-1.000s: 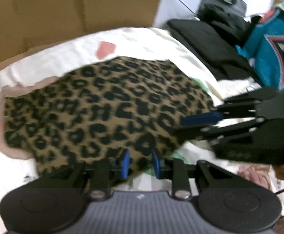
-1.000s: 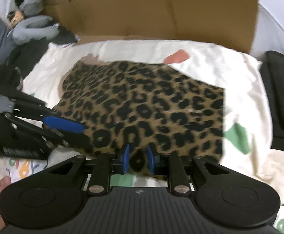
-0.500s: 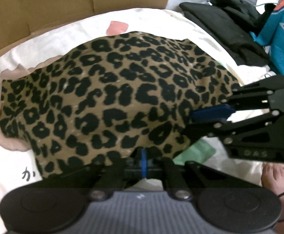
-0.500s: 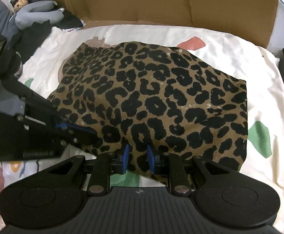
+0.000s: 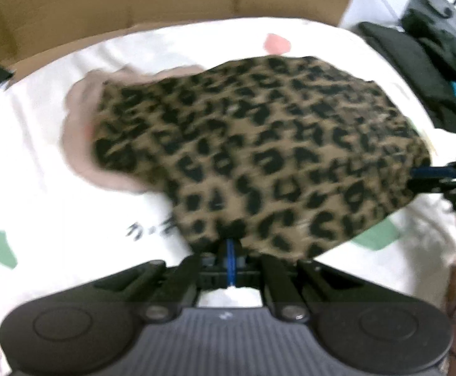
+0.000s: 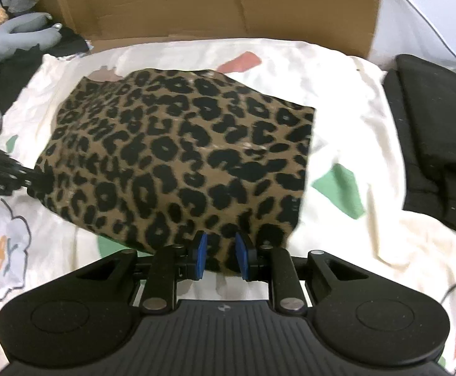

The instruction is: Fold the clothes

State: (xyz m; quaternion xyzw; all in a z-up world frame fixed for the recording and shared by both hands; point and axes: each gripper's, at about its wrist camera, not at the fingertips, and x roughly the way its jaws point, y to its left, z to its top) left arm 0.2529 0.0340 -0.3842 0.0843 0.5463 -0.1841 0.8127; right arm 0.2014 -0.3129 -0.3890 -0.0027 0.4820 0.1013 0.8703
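While the left wrist view blurs with motion, the left gripper (image 5: pixel 230 252) is pinched closed on the near hem of the leopard-print garment (image 5: pixel 259 144), lying on the patterned sheet (image 5: pixel 39 163). From the right wrist view, the right gripper (image 6: pixel 220 258) straddles the hem, fingers narrowly apart, unlike half a second ago. Likely next: carry the held edge toward the cardboard (image 6: pixel 228 3), evenly.
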